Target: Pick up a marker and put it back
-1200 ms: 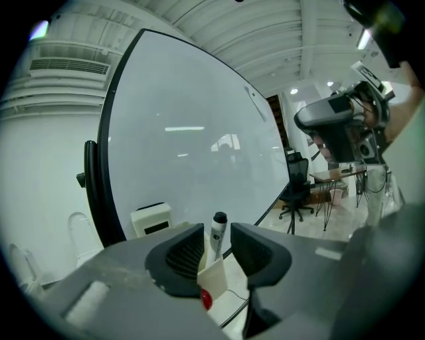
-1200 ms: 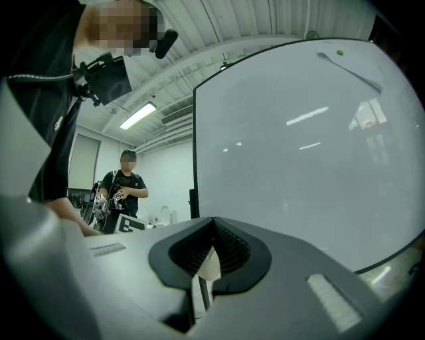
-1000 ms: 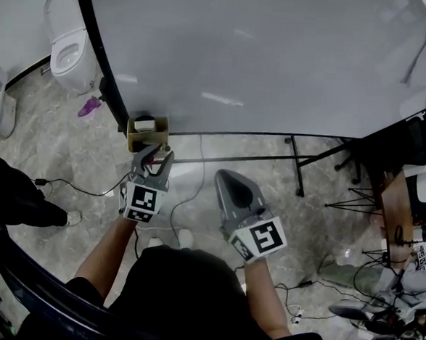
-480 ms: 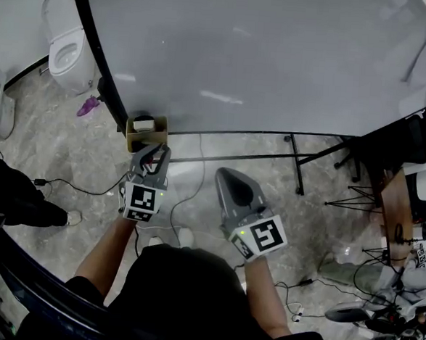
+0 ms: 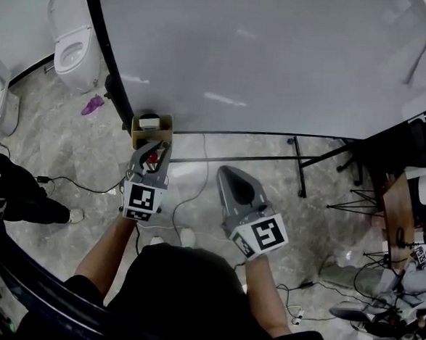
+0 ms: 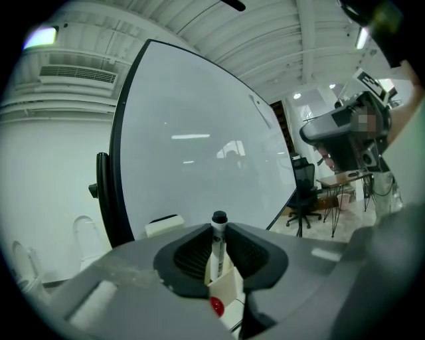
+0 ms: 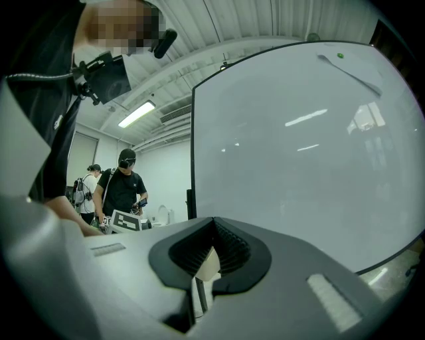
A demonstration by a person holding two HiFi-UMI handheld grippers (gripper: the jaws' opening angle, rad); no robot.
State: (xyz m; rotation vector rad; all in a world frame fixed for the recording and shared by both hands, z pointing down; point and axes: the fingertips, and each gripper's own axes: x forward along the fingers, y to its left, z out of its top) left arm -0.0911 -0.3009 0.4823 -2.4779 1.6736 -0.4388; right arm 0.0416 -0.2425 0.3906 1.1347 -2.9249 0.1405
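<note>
Marker (image 6: 216,247) — just one — stands upright, pinched in your left gripper (image 6: 218,231), whose jaws have just been closing, near one cardboard box (image 5: 137,135) under one whiteboard (image 5: 264,60). Your right gripper (image 7: 214,229) — jaws pressed together, empty.

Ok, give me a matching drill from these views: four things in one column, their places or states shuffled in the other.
1 marker
2 right gripper
3 cardboard box
4 toilet

A jaws together, nothing held
B on the floor, left of the whiteboard
C gripped upright between the left gripper's jaws
D at the whiteboard's lower left corner

Pairs: 1-C, 2-A, 3-D, 4-B.
The left gripper's jaws have just been closing, with the marker between them.
</note>
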